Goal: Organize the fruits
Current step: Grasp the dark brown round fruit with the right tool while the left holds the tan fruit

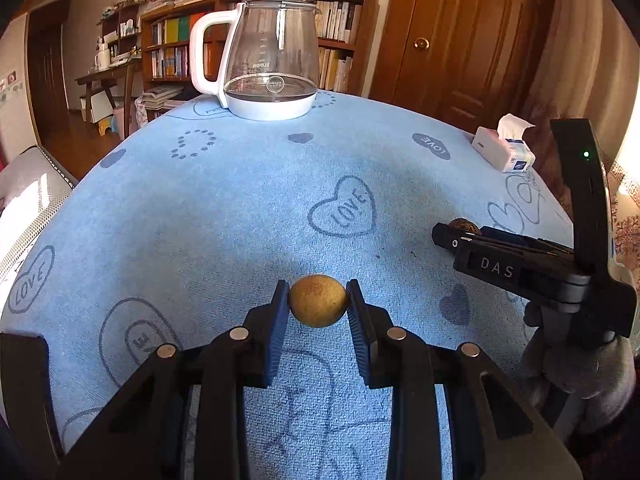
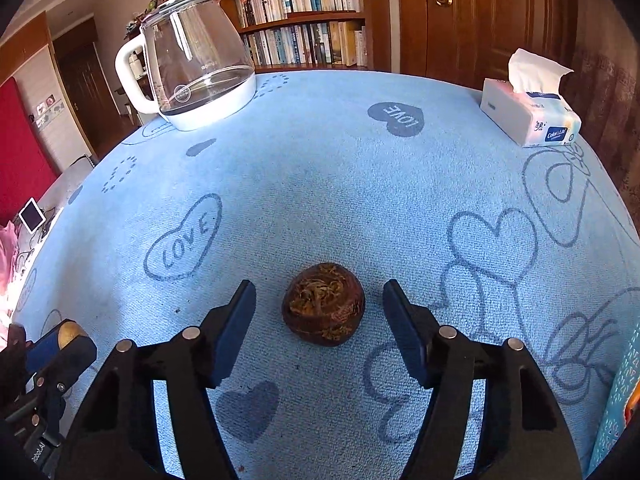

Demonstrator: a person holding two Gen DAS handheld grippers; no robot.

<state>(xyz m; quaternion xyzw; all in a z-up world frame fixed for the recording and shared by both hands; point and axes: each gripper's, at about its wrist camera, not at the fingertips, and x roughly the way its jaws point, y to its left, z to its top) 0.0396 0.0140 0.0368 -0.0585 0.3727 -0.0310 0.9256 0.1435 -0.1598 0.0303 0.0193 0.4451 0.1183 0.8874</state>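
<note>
In the left wrist view my left gripper (image 1: 318, 300) is shut on a small round yellow-brown fruit (image 1: 318, 301), its blue pads pressing both sides just above the blue cloth. In the right wrist view a dark brown, rough round fruit (image 2: 323, 304) lies on the cloth between the fingers of my right gripper (image 2: 320, 300). A gap shows on each side, so the pads do not touch it. The right gripper (image 1: 460, 236) also appears at the right edge of the left wrist view, with the brown fruit (image 1: 464, 225) peeking behind its tip. The left gripper (image 2: 60, 340) with the yellow fruit (image 2: 70, 332) shows at lower left.
A blue tablecloth (image 2: 340, 184) with heart and "LOVE" prints covers the table. A glass kettle (image 1: 268, 64) with a white handle stands at the far edge. A tissue box (image 2: 530, 114) sits at the far right. Bookshelves and a wooden door lie beyond.
</note>
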